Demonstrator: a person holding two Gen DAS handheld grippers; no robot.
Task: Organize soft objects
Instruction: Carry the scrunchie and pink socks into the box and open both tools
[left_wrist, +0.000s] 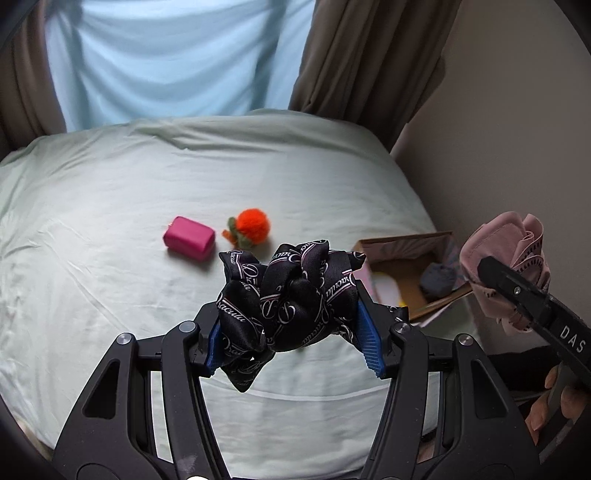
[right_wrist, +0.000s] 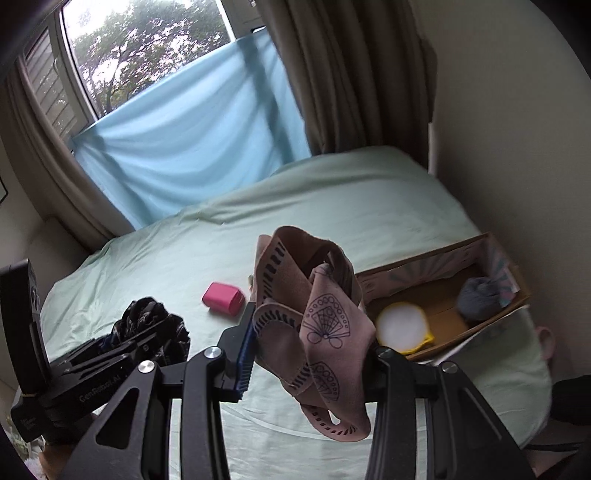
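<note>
black satin scarf (left_wrist: 291, 295) clamped in the left gripper (left_wrist: 293, 332), pink cloth (right_wrist: 314, 328) pinched in the right gripper (right_wrist: 310, 354).

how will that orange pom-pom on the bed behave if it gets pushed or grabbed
The orange pom-pom looks fluffy, so it would probably squash under a grip and feel light. Its round body may roll a little, though the green knitted leaves at one side would likely stop it soon.

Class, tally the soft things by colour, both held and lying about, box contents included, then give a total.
Black: 1, scarf
Dusty pink: 1, cloth
Bright pink: 1, pouch
Orange: 1, pompom
Grey: 1, yarn ball
White and yellow: 1, round thing
Total: 6
</note>
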